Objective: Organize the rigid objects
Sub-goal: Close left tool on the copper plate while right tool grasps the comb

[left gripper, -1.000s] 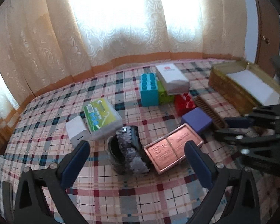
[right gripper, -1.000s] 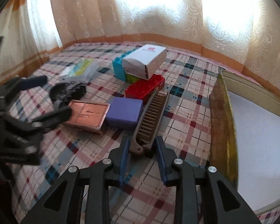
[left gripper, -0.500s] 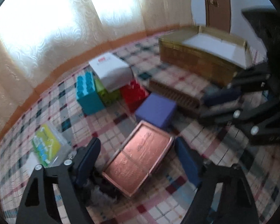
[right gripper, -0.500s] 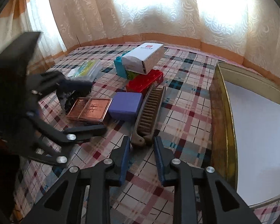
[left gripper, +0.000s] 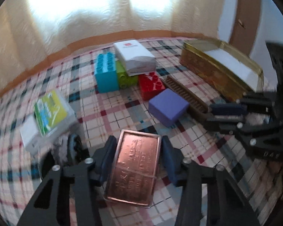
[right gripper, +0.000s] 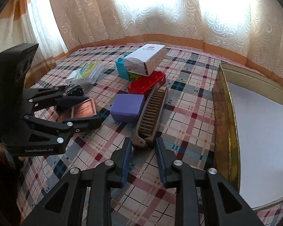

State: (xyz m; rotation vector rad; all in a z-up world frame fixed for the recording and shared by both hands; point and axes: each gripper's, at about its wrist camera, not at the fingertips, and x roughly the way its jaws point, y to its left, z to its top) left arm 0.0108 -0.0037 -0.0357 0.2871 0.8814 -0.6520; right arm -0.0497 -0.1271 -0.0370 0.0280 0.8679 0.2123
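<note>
A copper-coloured flat tin (left gripper: 134, 166) lies on the plaid cloth between the fingers of my left gripper (left gripper: 137, 148), whose jaws stand close on both its long sides. It also shows in the right wrist view (right gripper: 84, 109) inside the left gripper (right gripper: 79, 111). My right gripper (right gripper: 143, 145) is open, its fingertips either side of the handle end of a brown comb (right gripper: 151, 111), apart from it. A purple box (right gripper: 127, 107) lies left of the comb, a red brick (right gripper: 146, 82) behind it.
A gold tin box (right gripper: 224, 116) with a white inside stands at the right. A white carton (right gripper: 147, 58) rests on blue and green bricks (left gripper: 105, 73). A green-labelled packet (left gripper: 51, 111), a white block and a dark bundle (right gripper: 74, 90) lie at the left.
My left gripper has swung over the copper tin and narrowed around it. My right gripper has stayed at the comb's handle and opened a little wider.
</note>
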